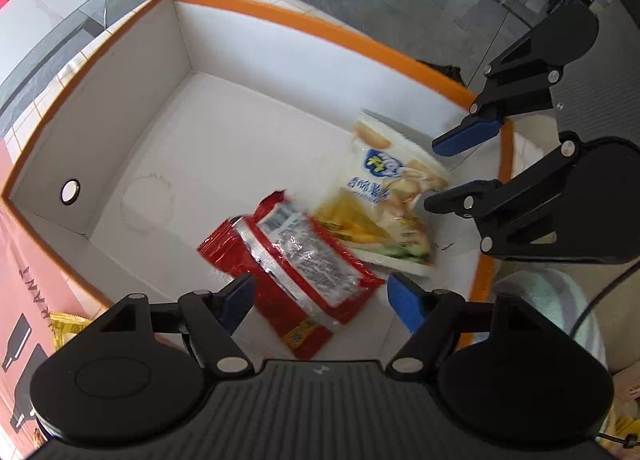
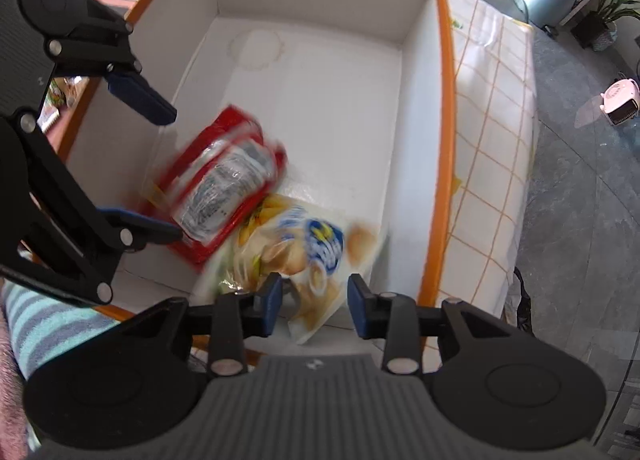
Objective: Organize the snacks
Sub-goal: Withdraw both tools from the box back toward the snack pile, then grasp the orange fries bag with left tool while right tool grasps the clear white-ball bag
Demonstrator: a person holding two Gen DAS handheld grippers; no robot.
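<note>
Now we hang both grippers over the orange-rimmed box, its white floor our landmark for everything that follows. Farthest left, outside the box's wall, a yellow packet lies on the pink cloth, half hidden by our own gear. On the box's left inner wall we spot a small round metal disc, and just beyond it on the floor a faint ring-shaped stain. Moving rightward, our left gripper hovers with its blue pads spread wide, touching nothing; the red snack packet sits below the gap, lying on the box floor, blurred at its edges. Just right of it, overlapping its upper edge, rests the white biscuit bag, tilted against the box's near right corner. Over that corner comes our right gripper, pointing straight down, jaws partly apart with the pads clear of the bag; the white bag's lower end shows in the gap, blurred, and nothing is pinched. From the right wrist view the red packet lies toward the box's middle, the white bag nearer us. Beyond the box's right rim we see a tiled white tablecloth, then grey floor.
</note>
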